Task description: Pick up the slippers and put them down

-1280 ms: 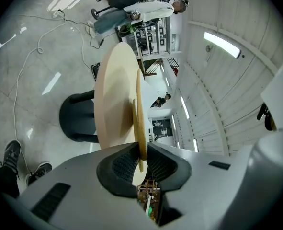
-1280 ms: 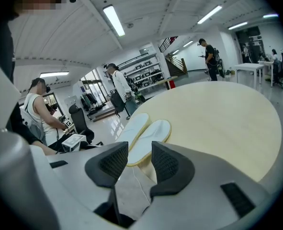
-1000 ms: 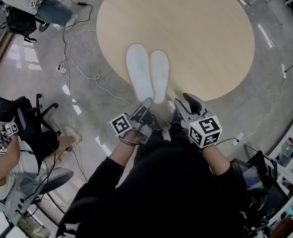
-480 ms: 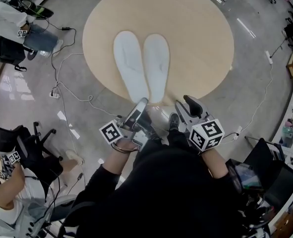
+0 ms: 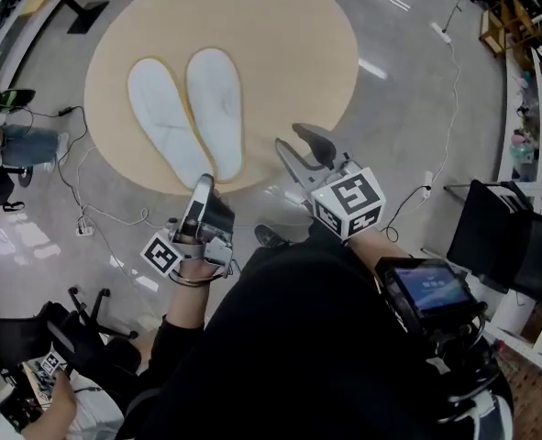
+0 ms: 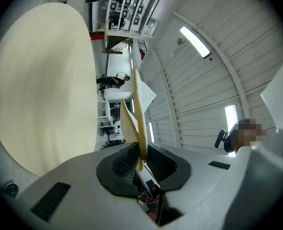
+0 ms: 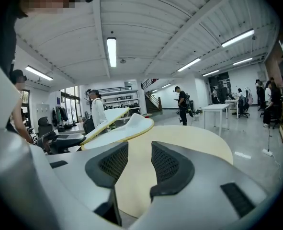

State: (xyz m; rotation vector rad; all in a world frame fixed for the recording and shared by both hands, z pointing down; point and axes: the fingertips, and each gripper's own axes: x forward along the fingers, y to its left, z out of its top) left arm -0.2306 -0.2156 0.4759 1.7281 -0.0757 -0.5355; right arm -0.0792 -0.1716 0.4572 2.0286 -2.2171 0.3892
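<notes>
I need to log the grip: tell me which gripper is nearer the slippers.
Left. The left gripper is shut on the slippers' near ends; the right gripper is open and empty, off to their right.

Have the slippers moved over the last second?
Yes: the slippers, pinched in the left claw, have lifted up, showing larger against the round beige disc in the head view.

The right hand-held gripper (image 7: 140, 153) has its jaws apart, with nothing between them. Beyond, two white slippers (image 7: 124, 128) slant across the round desk's (image 7: 194, 138) left side.
</notes>
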